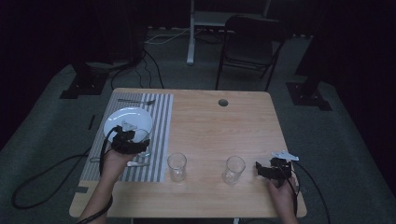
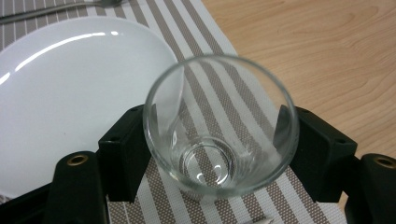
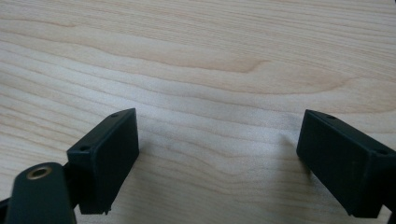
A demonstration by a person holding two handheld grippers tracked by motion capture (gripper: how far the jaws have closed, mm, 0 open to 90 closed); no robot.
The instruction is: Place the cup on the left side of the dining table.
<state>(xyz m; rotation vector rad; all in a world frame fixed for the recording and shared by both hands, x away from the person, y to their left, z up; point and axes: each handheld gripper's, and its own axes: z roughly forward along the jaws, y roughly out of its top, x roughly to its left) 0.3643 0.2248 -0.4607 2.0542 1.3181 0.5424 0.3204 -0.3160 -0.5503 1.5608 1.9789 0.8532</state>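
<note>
A clear empty glass (image 2: 219, 135) stands between the two black jaws of my left gripper (image 2: 220, 149), whose pads press on its sides. It is over the grey striped placemat (image 2: 205, 42), right beside the white plate (image 2: 60, 93). In the high view the left gripper (image 1: 133, 140) sits at the plate's (image 1: 128, 119) near edge, with the glass dimly visible at its tip. My right gripper (image 3: 217, 149) stands open over bare wood with nothing between its jaws. From above, the right gripper (image 1: 259, 170) lies at the front right, pointing left toward a second glass (image 1: 234, 169).
A third glass (image 1: 177, 166) stands at the placemat's (image 1: 161, 135) front right corner. A fork (image 1: 135, 101) lies behind the plate and a piece of cutlery (image 1: 138, 164) in front of the left hand. The table has a cable hole (image 1: 223, 102); a chair (image 1: 252, 46) stands beyond it.
</note>
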